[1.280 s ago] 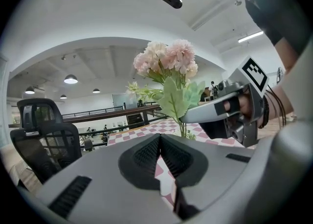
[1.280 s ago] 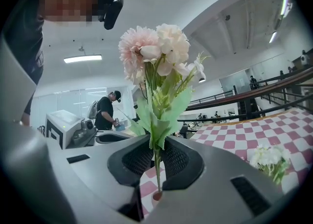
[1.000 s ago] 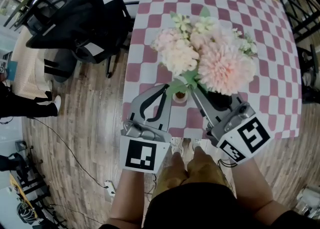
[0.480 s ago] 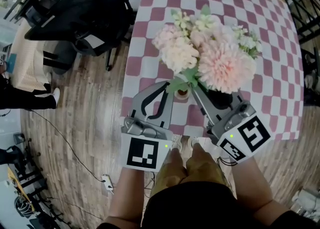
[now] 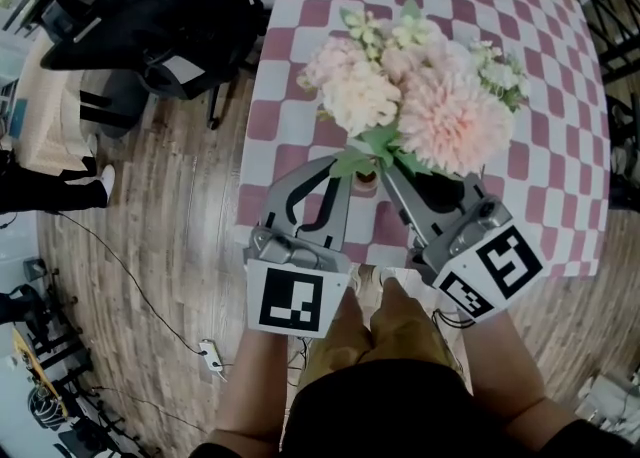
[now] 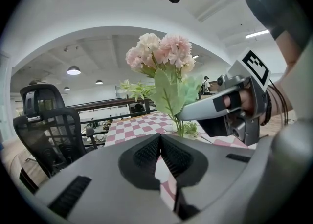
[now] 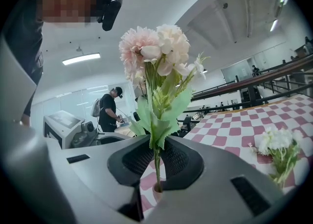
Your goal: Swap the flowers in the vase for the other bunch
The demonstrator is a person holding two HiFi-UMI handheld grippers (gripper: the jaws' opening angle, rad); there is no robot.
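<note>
Evidently the right claw (image 5: 385, 168) is clamped on the stems of the pink bunch (image 5: 440, 121) just above the small vase (image 5: 366, 183) to keep them upright for seating, while the left claw (image 5: 344, 161), closed and empty, waits at the vase's nine o'clock and the white bunch (image 7: 279, 144) lies on the checked surface (image 5: 560, 196) at two o'clock.

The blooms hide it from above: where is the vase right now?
Head view, lower centre: the vase stands on the checked tablecloth near its near edge, between the tips of the left gripper and right gripper, under the pink bunch.
</note>
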